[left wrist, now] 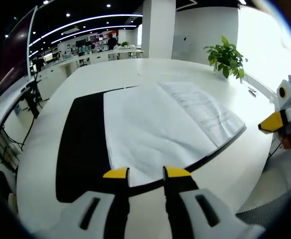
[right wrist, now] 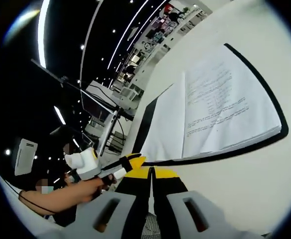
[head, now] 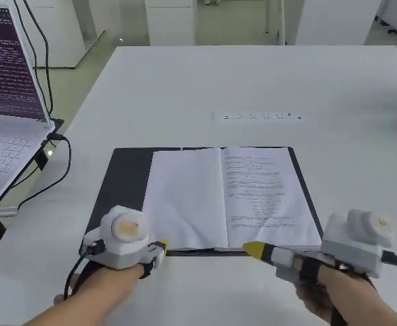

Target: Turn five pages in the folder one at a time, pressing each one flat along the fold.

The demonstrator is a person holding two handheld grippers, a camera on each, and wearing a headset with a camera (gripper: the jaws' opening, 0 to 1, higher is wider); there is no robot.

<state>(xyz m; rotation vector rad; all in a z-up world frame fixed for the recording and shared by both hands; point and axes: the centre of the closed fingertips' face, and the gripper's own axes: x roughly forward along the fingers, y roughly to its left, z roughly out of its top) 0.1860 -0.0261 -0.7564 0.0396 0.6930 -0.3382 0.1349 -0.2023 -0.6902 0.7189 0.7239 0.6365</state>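
Note:
The open folder lies flat on the white table, its black cover showing at the left. A blank white page lies on its left side and a printed page on its right. My left gripper hovers at the folder's near left edge. Its yellow-tipped jaws stand apart over the blank page's near edge with nothing between them. My right gripper sits just off the near edge, below the printed page. Its jaws are pressed together and hold nothing.
An open laptop stands at the left table edge, with black cables trailing beside the folder. A white power strip lies beyond the folder. A potted plant stands far off. Bare table surrounds the folder.

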